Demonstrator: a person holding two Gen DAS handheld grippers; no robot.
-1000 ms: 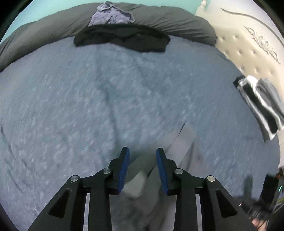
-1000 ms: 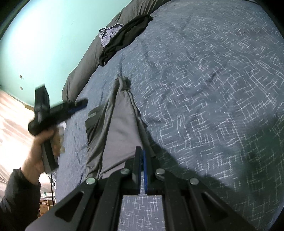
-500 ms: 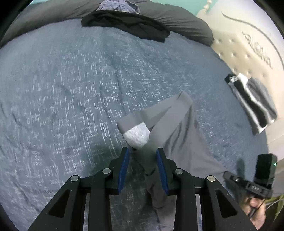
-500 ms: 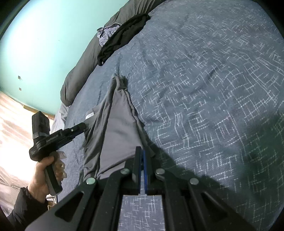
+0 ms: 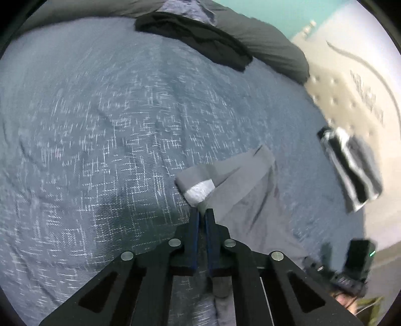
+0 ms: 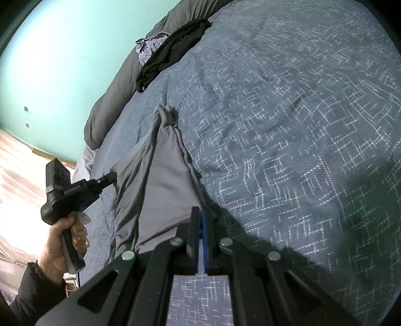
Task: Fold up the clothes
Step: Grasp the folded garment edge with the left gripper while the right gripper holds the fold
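A grey garment (image 5: 240, 190) lies stretched on the blue patterned bedspread (image 5: 100, 125). My left gripper (image 5: 202, 213) is shut on its edge beside a light grey patch (image 5: 200, 190). In the right wrist view the same garment (image 6: 160, 180) runs away from me as a long folded strip. My right gripper (image 6: 199, 213) is shut on its near corner. The left gripper (image 6: 110, 176) shows there too, held in a hand, pinching the garment's left edge.
A black garment (image 5: 195, 40) and a bluish-purple one (image 5: 185, 10) lie on the dark grey duvet roll (image 5: 270, 42) at the far side. A folded black-and-white striped piece (image 5: 351, 168) lies near the cream headboard (image 5: 363, 87). A teal wall (image 6: 62, 62) stands beyond the bed.
My left gripper came down over the garment's edge and closed on it; it was open before. My right gripper stayed shut on its corner.
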